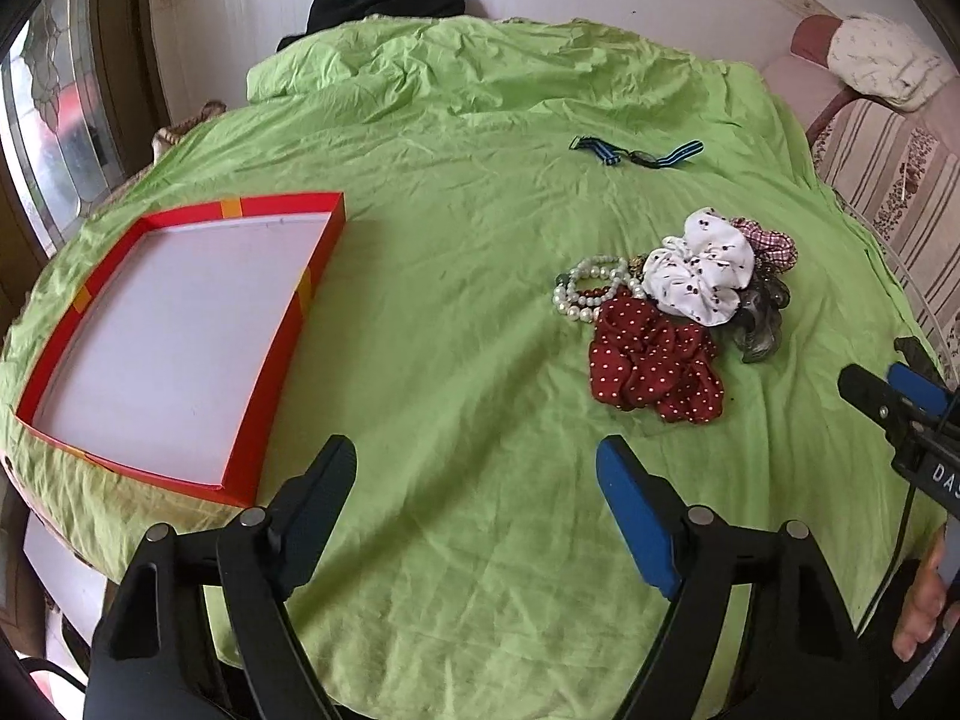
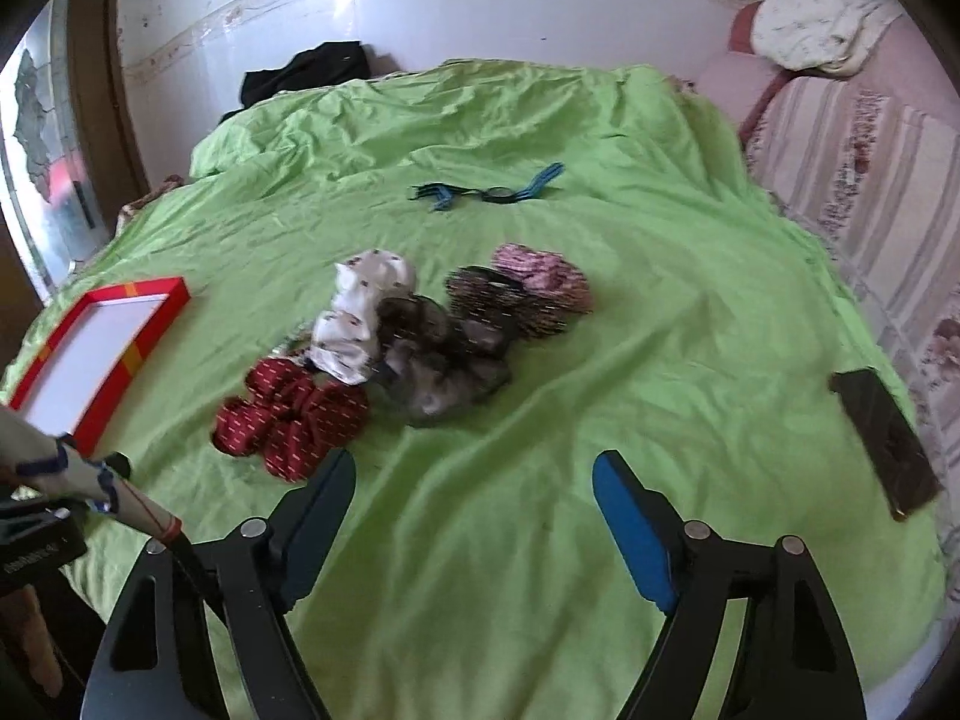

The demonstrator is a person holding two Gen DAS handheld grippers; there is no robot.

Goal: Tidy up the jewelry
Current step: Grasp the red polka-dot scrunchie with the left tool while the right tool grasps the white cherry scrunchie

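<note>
On the bed (image 1: 480, 120), under its wrinkled green sheet, everything I am sorting lies spread out. The largest thing is the red tray (image 1: 288, 324) with a white floor, sitting near the bed's left edge with nothing in it. Toward the right half of the sheet is the heap of scrunchies: a red dotted scrunchie (image 1: 654, 366) nearest me, a white printed scrunchie (image 1: 702, 276) touching it behind, a grey scrunchie (image 2: 444, 372) beside those, and a pink checked scrunchie (image 2: 546, 276) at the far side. A pearl bracelet (image 1: 585, 294) lies against the heap on the tray side, partly tucked under the fabric. Farther up the bed, well apart from the heap, lies a blue striped strap (image 1: 636, 153). A dark phone (image 2: 888, 438) rests by the bed's right edge. At the head of the bed a black garment (image 1: 390, 3) is bunched against the wall.

Between tray and heap the sheet is bare, and so is the wide stretch along the near edge in front of me. My left tongs (image 1: 477, 480) stand apart over that bare sheet, gripping nothing. My right tongs (image 2: 474, 480) also stand apart and hold nothing, with the red dotted scrunchie just beyond the left finger.
</note>
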